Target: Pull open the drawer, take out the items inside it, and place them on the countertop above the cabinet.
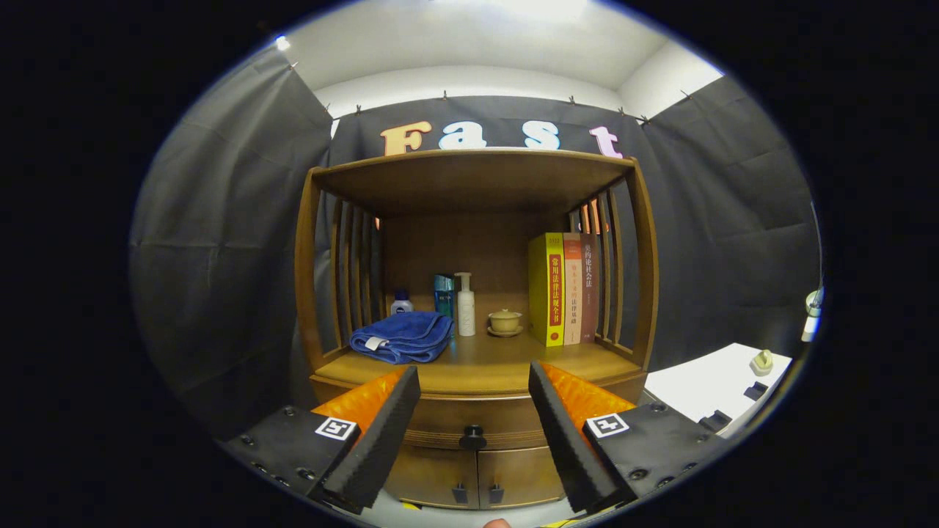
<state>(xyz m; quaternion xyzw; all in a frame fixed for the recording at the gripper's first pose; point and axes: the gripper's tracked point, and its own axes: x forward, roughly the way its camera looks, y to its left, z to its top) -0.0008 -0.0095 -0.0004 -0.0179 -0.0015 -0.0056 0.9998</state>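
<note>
Tongs (474, 433) wide apart, holding nothing, aimed at the drawer (469, 419) and well short of it. Drawer shut, right under the surface (477, 370), above two little doors. Knob (472, 438) in the middle of the drawer front, in line between the two fingers. Best to go straight in, keep the knob centered, squeeze on it, then pull back level. Towel (402, 336), bottles, cup and books up above the drawer.
</note>
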